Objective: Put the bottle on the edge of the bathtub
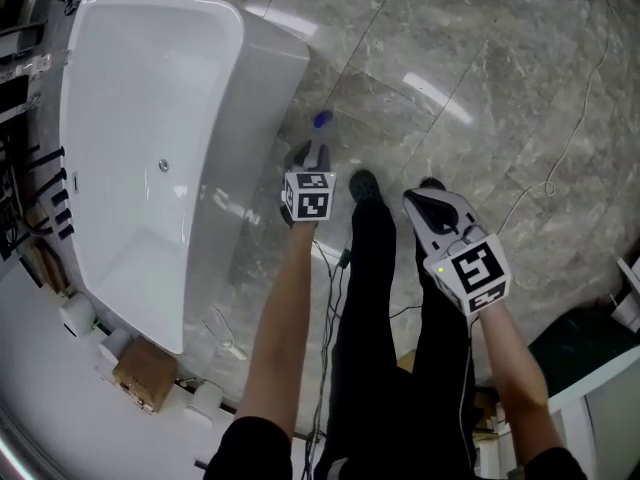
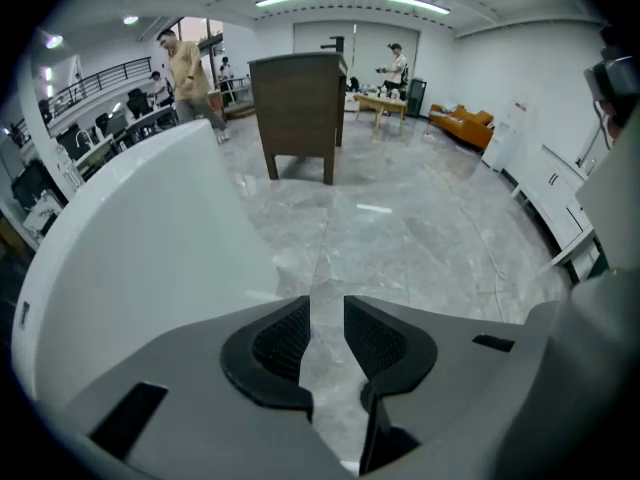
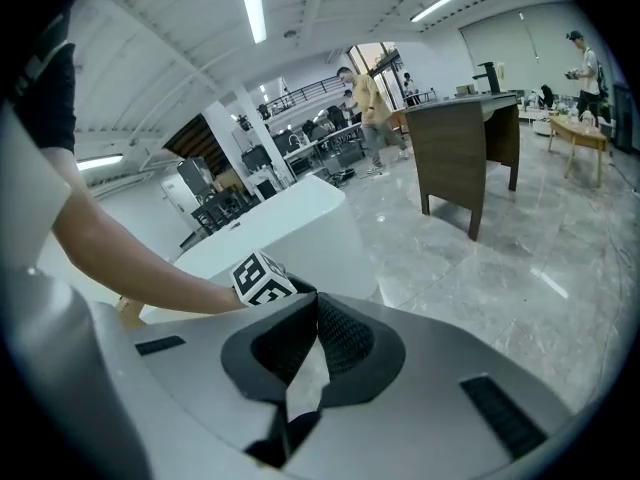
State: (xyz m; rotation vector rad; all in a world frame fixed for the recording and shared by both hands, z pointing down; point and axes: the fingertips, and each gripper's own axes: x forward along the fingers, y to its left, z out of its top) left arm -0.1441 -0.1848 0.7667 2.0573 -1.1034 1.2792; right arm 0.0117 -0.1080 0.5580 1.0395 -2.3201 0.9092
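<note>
Bottle (image 1: 320, 133) with a blue cap shows only in the head view, apparently on the floor just beside the outer wall of the bathtub (image 1: 238, 68) and just past the tip of the left tool (image 1: 306, 156). The left gripper view shows that tool's jaws a narrow slit apart, with only floor between them. The right tool (image 3: 312, 306), farther from the bathtub, is pressed together and empty. A dark cabinet (image 2: 300, 108) stands beyond the bathtub, and a cable (image 1: 560, 163) trails over the floor.

Bathtub (image 1: 150, 78) on the left, floor (image 1: 480, 78) ahead
The bathtub wall blocks the left side; the floor ahead leaves room to pass.
</note>
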